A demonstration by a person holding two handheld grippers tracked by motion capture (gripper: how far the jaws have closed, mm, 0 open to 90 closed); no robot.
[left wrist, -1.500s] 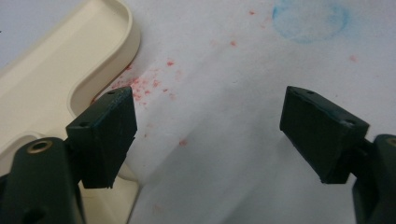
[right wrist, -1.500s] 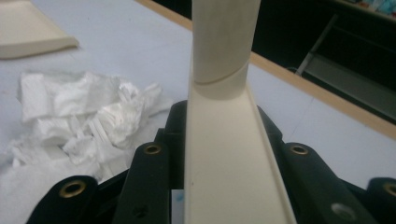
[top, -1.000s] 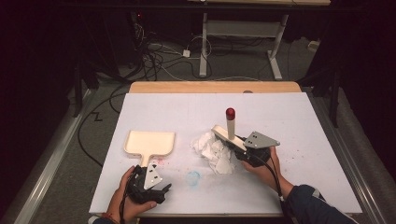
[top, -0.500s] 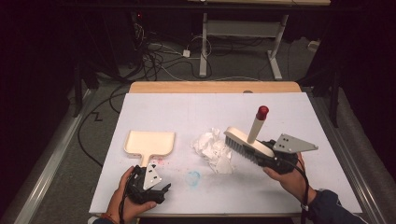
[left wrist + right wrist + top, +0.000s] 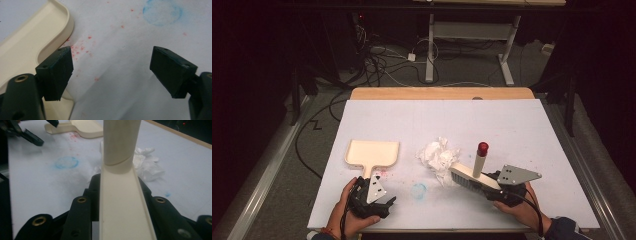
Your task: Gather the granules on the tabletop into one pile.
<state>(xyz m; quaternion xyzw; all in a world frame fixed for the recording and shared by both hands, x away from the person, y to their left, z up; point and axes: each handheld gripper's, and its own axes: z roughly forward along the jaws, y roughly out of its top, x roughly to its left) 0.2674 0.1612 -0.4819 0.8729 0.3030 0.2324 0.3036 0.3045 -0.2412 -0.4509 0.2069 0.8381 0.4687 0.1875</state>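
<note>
A cream brush (image 5: pixel 468 178) with a red-tipped handle (image 5: pixel 482 148) is held low over the white table, and my right gripper (image 5: pixel 492 189) is shut on its block. In the right gripper view the block (image 5: pixel 122 205) runs up between the jaws of my right gripper (image 5: pixel 118 186). The brush head sits just right of a crumpled white paper ball (image 5: pixel 439 156) (image 5: pixel 146 165). A cream dustpan (image 5: pixel 372 152) (image 5: pixel 25 47) lies flat at the left. My left gripper (image 5: pixel 379 200) (image 5: pixel 112 70) rests open by the dustpan's handle, nothing between its jaws.
A blue round stain (image 5: pixel 418 190) (image 5: pixel 162 12) and red specks mark the white sheet (image 5: pixel 437 120) between the grippers. Beyond the table's wooden far edge (image 5: pixel 442 93), cables and desk legs lie on the floor. The left gripper (image 5: pixel 25 132) appears far off in the right gripper view.
My right gripper carried the brush away from the paper ball, first to the right, then toward the near edge. The left gripper, dustpan and paper stayed put.
</note>
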